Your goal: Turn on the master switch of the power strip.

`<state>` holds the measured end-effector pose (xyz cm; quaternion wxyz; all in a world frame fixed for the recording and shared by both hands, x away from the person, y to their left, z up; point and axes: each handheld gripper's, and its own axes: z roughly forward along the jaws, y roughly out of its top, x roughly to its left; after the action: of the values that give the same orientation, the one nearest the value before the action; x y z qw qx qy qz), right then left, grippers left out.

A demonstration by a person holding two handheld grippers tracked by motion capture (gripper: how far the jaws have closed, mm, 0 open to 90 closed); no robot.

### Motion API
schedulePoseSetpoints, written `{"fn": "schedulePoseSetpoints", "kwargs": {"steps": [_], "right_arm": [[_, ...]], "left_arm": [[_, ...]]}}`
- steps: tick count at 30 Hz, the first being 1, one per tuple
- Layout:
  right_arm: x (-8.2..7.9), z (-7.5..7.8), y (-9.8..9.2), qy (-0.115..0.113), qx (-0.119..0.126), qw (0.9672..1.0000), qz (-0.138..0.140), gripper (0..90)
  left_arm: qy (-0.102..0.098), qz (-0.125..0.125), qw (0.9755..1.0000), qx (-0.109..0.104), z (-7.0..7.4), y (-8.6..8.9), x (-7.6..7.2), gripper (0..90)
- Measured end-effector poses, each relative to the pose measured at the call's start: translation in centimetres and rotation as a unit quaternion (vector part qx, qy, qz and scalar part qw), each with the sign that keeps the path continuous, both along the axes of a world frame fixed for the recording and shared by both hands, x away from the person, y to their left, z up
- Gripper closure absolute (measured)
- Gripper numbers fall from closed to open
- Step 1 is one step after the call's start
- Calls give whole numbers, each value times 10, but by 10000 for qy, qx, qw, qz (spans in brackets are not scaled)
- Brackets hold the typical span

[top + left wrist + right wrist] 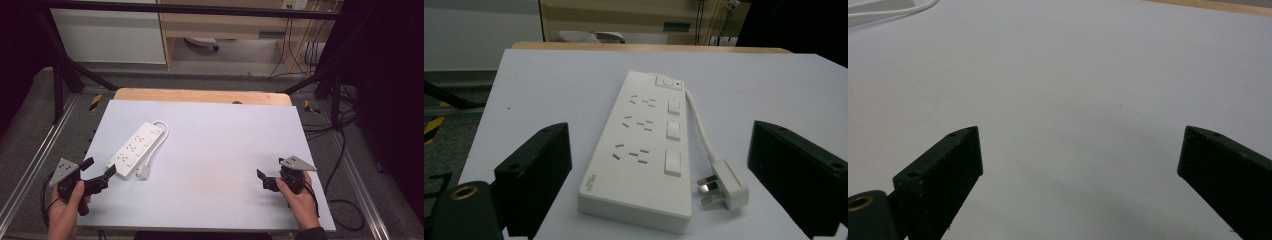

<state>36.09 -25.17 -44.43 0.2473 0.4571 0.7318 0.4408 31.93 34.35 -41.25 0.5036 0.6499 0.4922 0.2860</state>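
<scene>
From above, the table (210, 150) is a pale sheet with a wooden edge at 12 o'clock. The power strip (134, 148) lies on its left half, slanting from 7 toward 1 o'clock, its cord (161, 134) looping round the far end and running back down the right side to the plug (144, 172) at the strip's near end. The left gripper (100, 170) sits at 8 o'clock of the table, held in the left hand (67, 207), its jaws wide and pointing at the strip's near end, close to it but not touching. The right gripper (261, 177) is at 4 o'clock in the right hand (300, 200), well apart from the strip, pointing left across bare table.

In the left gripper view, the strip (644, 150) lies straight ahead between the two spread jaws, three sockets and their switches facing up. The plug (724, 185) rests flat at 5 o'clock of the strip, prongs toward the strip. Nothing is gripped.

In the right gripper view, the jaws stand wide over bare table (1073, 100), with a bit of the cord (888, 12) at 11 o'clock.
</scene>
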Motion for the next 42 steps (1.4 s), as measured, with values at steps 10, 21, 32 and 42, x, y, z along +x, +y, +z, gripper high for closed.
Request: {"fn": "schedulePoseSetpoints", "kwargs": {"steps": [10, 21, 32, 42], "right_arm": [[-2, 4, -4, 18, 22, 10000, 11, 59], [-7, 4, -7, -25, 94, 9998, 154, 52], [-5, 4, -5, -55, 124, 9998, 149, 51], [-4, 4, -4, -58, 160, 9998, 131, 49]], "left_arm": [[-49, -83, 9999, 52, 4, -7, 0, 108], [-265, -329, 9990, 131, 17, -28, 7, 81], [-256, -343, 9989, 173, 16, -35, 27, 80], [-191, -283, 9992, 225, 17, -37, 49, 86]]}}
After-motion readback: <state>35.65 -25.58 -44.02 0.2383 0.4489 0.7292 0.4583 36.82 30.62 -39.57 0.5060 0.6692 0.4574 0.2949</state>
